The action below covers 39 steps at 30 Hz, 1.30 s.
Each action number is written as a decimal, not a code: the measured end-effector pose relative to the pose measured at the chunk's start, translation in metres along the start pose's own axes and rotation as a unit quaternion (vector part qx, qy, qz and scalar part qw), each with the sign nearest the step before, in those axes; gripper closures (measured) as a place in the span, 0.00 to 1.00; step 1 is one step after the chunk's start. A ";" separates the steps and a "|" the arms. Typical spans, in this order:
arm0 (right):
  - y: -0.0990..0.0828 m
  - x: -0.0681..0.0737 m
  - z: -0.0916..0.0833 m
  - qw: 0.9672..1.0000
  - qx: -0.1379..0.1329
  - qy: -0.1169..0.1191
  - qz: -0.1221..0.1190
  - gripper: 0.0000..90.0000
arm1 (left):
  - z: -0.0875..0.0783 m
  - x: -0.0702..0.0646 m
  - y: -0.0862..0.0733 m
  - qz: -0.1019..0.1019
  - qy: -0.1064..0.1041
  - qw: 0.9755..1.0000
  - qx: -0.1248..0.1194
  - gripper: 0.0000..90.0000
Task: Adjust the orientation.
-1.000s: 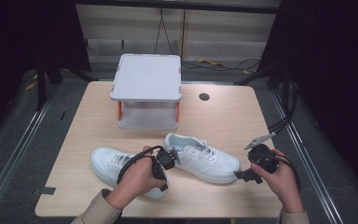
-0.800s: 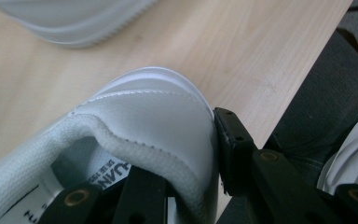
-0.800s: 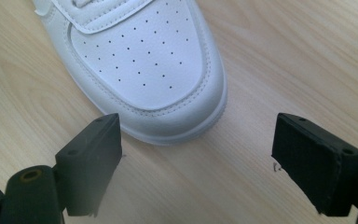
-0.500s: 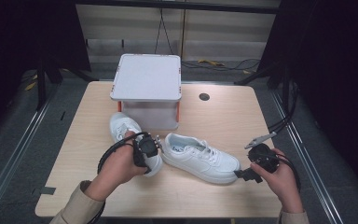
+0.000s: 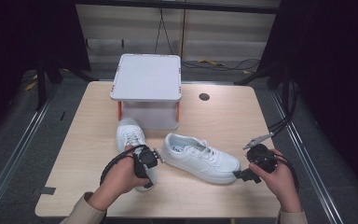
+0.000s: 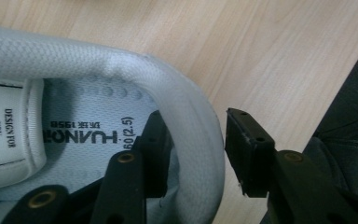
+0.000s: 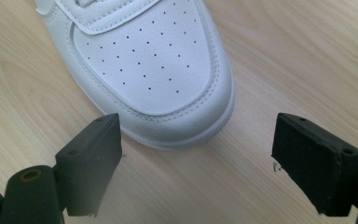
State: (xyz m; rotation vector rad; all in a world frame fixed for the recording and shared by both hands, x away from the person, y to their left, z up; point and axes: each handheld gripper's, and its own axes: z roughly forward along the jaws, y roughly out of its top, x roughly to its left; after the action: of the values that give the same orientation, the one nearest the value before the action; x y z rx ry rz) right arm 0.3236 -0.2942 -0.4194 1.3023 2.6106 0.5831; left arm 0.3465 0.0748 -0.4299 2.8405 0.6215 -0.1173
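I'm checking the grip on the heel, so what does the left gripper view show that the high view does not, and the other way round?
Left gripper view: the left gripper straddles the heel collar of the left shoe, one jaw inside, one outside with a gap; its jaws have just been opening. Insole print is readable.

High view: the second shoe, the white box, the right gripper near that shoe's toe, and both hands.

Both: the left shoe and the wooden table.

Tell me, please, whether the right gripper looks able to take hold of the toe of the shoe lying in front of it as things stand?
Probably yes. The right gripper stands open, its jaws wider than the toe of the shoe, with bare table between them and nothing in the way.
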 end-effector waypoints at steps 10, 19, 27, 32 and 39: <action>0.000 -0.001 0.000 1.000 0.000 0.000 -0.002 0.17 | -0.004 0.000 -0.005 0.058 -0.008 0.998 -0.011 0.85; 0.002 0.003 -0.001 1.000 -0.002 -0.002 -0.009 0.17 | -0.036 0.006 0.003 0.111 0.035 0.993 -0.015 0.80; 0.008 0.009 0.006 1.000 0.009 0.002 -0.022 0.17 | -0.021 0.050 0.008 0.140 0.047 0.989 -0.005 0.78; 0.020 0.009 0.007 0.999 0.004 0.006 -0.034 0.17 | -0.013 0.066 0.006 0.122 0.026 0.992 -0.003 0.82; 0.060 0.017 0.005 0.996 -0.033 0.046 -0.064 0.17 | -0.017 0.063 0.005 0.136 0.038 0.990 0.009 0.82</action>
State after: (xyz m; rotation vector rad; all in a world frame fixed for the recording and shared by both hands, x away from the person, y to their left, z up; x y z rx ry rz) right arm 0.3587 -0.2471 -0.3987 1.1041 2.6986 0.7165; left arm 0.4066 0.0996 -0.4203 2.9248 0.2424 0.0326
